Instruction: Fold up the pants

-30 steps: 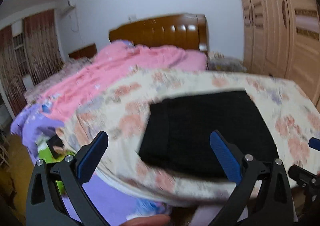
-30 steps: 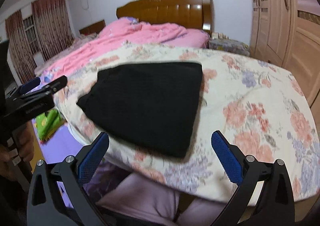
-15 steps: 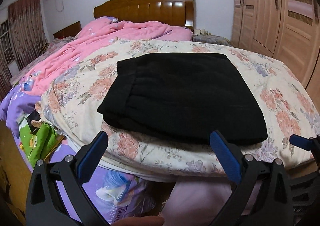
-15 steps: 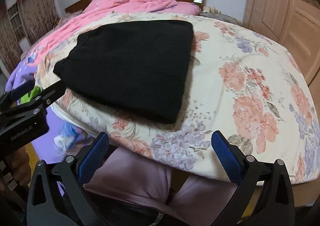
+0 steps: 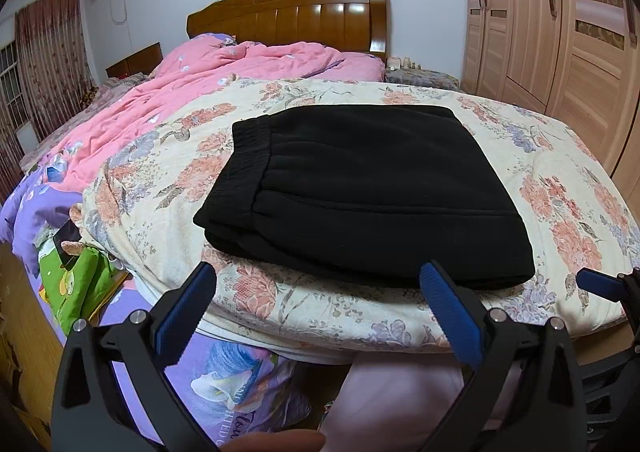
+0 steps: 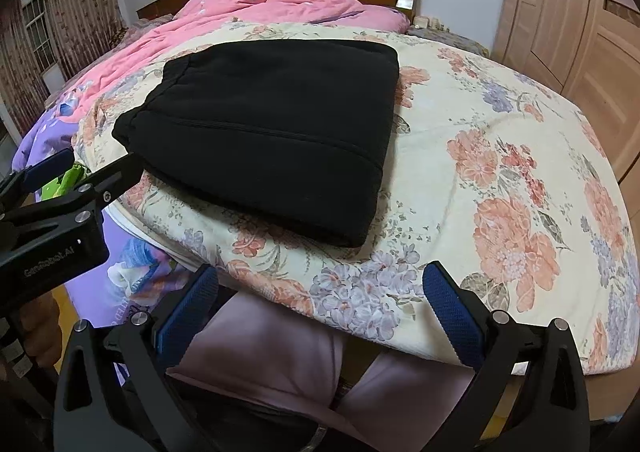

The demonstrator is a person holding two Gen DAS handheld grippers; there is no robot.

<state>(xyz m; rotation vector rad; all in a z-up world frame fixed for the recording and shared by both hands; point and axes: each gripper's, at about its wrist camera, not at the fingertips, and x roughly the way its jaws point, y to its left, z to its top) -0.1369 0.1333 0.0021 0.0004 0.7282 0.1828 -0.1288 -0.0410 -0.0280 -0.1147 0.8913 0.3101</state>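
The folded pants [image 5: 360, 191] lie ahead of both grippers — left gripper [image 5: 316, 312] nearer (waistband leftward), right gripper [image 6: 320, 308] offset; both jaws spread, empty.

a: how many pants [image 5: 360, 191] lay on the floral blanket [image 5: 160, 179]?
b: one folded black pair, and one blanket under it.
a: quilts beyond the blanket?
b: one pink quilt [image 5: 192, 91], one wooden headboard [image 5: 296, 15] behind it.
a: grippers?
b: two, the left gripper [image 5: 316, 308] and right gripper [image 6: 320, 304], each with two blue pads, both off the blanket's near edge.
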